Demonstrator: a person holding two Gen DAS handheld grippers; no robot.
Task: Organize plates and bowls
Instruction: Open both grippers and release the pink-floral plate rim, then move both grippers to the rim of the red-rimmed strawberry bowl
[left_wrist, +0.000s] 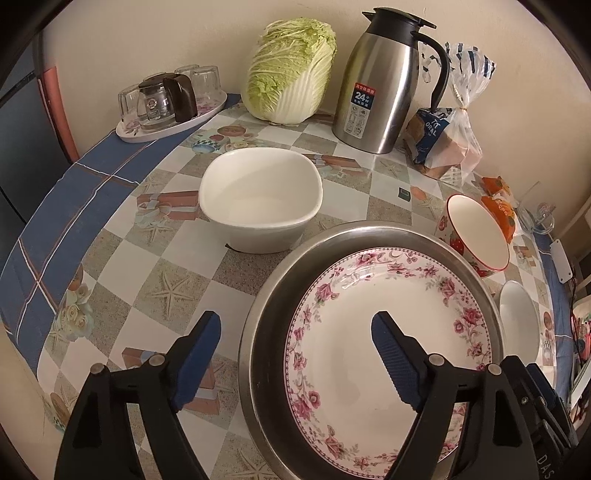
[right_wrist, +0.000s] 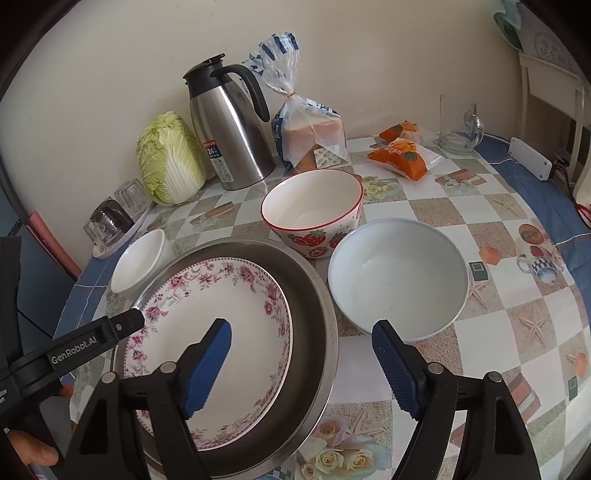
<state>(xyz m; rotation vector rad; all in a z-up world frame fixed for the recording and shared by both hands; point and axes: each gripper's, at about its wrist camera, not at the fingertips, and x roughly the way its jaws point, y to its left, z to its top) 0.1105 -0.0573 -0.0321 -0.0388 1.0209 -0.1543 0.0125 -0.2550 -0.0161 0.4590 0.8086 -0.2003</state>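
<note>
Hovering empty with jaws spread, the left claw (left_wrist: 295, 354) and right claw (right_wrist: 301, 360) flank the floral plate (right_wrist: 207, 332), nested in the steel pan (right_wrist: 314, 295) on the bench (right_wrist: 517, 332), leaving bowls loose alongside for stacking.

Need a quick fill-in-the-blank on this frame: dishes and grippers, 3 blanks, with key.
1. The floral plate lies inside the ____ pan.
2. The bowl with the red rim is printed with ____.
3. The left gripper and right gripper both have their jaws ____, holding nothing.

Missing words: steel; strawberries; open
</note>
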